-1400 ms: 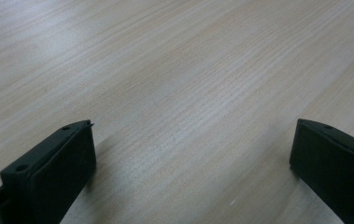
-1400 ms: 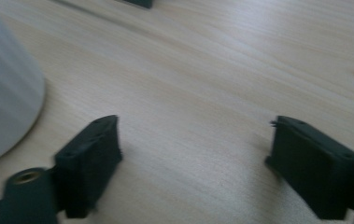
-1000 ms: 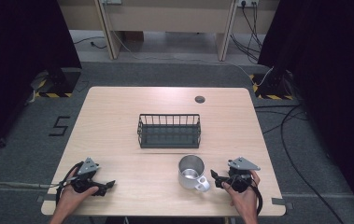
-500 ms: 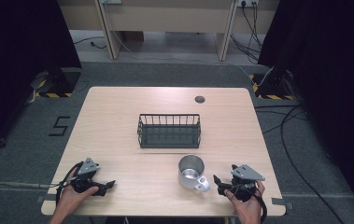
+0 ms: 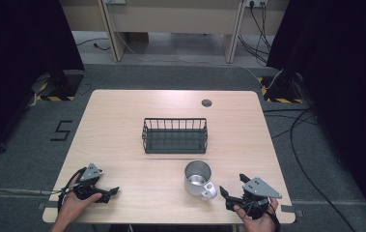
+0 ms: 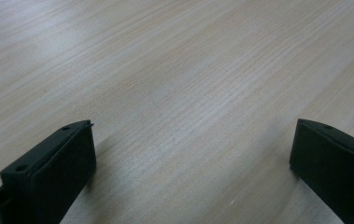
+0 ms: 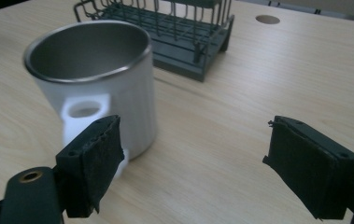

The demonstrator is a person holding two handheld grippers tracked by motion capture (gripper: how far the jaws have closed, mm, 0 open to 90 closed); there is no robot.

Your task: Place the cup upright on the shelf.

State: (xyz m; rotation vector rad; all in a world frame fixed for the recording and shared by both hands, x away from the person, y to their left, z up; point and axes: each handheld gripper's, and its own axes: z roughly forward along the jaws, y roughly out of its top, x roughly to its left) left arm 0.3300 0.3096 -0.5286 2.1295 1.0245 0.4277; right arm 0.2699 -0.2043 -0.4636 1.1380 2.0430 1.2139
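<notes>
A white mug with a steel inside [image 5: 198, 178] stands upright on the wooden table [image 5: 122, 125], its handle turned toward the front right. In the right gripper view the mug [image 7: 95, 74] is close ahead on the left, its handle just beyond the left jaw. My right gripper [image 5: 231, 190] lies low at the front right, open, a short way right of the mug, nothing between its jaws [image 7: 191, 158]. My left gripper [image 5: 114, 191] rests open at the front left, over bare wood [image 6: 191, 154]. A dark wire basket [image 5: 175, 135] sits mid-table behind the mug.
A small round dark hole [image 5: 206, 102] marks the table's far right part. The wire basket [image 7: 174, 32] appears beyond the mug in the right gripper view. Cables run over the grey floor [image 5: 311, 125] to the right, and dark curtains flank both sides.
My right gripper has drawn back from the mug toward the front right edge of the table. The mug and the left gripper have stayed put.
</notes>
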